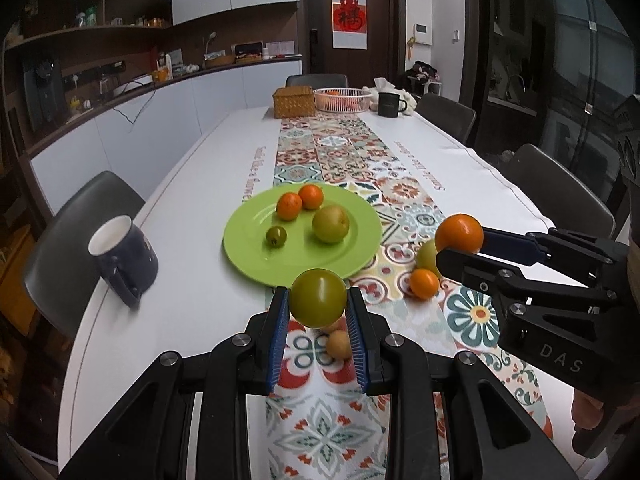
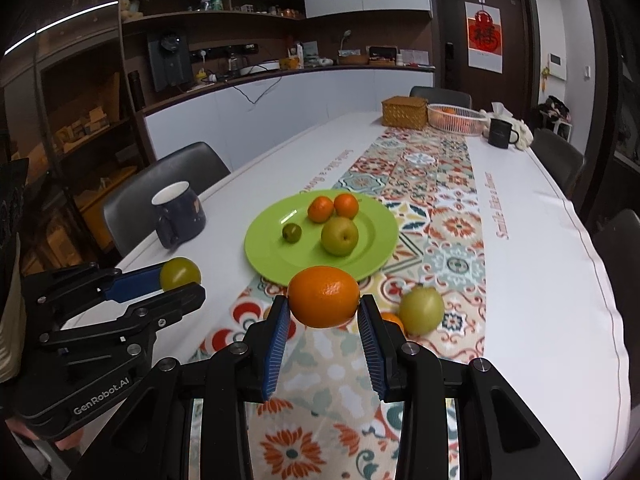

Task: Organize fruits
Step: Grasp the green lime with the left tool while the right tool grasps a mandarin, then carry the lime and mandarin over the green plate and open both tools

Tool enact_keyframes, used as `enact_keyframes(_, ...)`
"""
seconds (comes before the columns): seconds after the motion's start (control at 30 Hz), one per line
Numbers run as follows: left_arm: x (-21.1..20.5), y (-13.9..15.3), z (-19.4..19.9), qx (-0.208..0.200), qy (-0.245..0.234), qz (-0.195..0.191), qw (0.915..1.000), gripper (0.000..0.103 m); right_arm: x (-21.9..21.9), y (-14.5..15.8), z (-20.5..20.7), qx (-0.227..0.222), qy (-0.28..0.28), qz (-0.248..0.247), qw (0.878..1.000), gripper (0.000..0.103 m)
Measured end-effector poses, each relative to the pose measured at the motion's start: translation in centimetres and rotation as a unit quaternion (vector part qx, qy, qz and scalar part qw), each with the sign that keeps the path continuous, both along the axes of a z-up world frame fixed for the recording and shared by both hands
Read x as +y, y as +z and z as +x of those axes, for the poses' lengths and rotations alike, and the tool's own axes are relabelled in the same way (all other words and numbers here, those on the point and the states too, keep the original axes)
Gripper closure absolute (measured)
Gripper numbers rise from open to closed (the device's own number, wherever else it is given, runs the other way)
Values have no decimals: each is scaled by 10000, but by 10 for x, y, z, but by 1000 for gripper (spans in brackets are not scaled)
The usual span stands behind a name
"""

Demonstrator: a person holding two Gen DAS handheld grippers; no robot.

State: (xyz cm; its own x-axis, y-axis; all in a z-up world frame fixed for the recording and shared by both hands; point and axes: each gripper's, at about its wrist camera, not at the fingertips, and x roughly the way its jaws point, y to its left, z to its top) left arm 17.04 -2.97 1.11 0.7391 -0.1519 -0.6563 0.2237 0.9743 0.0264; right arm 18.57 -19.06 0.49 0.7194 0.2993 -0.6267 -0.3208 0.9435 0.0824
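My left gripper (image 1: pixel 318 304) pinches a green fruit (image 1: pixel 318 297) between its blue pads, clear of the patterned runner (image 1: pixel 344 156). My right gripper (image 2: pixel 324 312) pinches an orange (image 2: pixel 324 296) the same way. Green plate (image 1: pixel 248 240) lies just beyond both jaws, carrying two small oranges, a pear and a small green fruit. On the runner near my right jaws: a loose pear (image 2: pixel 421 310) and a small orange (image 1: pixel 424 283). Dark mug (image 1: pixel 124 264) left of the plate.
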Motion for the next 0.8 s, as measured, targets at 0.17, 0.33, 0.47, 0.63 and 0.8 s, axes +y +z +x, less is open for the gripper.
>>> enact_keyframes(0.17, 4, 5, 11, -74, 30, 35, 10000, 74, 6, 10, 13, -120, 24, -25, 9999, 67)
enact_keyframes(0.33, 9, 10, 27, -149, 70, 65, 9998, 74, 12, 15, 27, -189, 37, -42, 9998, 67)
enact_keyframes(0.47, 13, 14, 45, -183, 118, 77, 9997, 74, 16, 18, 42, -219, 57, -68, 9997, 67)
enact_keyframes(0.63, 19, 21, 65, -249, 164, 101, 9995, 74, 21, 21, 68, -216, 45, -82, 9997, 67)
enact_keyframes(0.8, 23, 23, 85, -226, 181, 79, 9996, 74, 27, 19, 93, -92, 61, -92, 9999, 67)
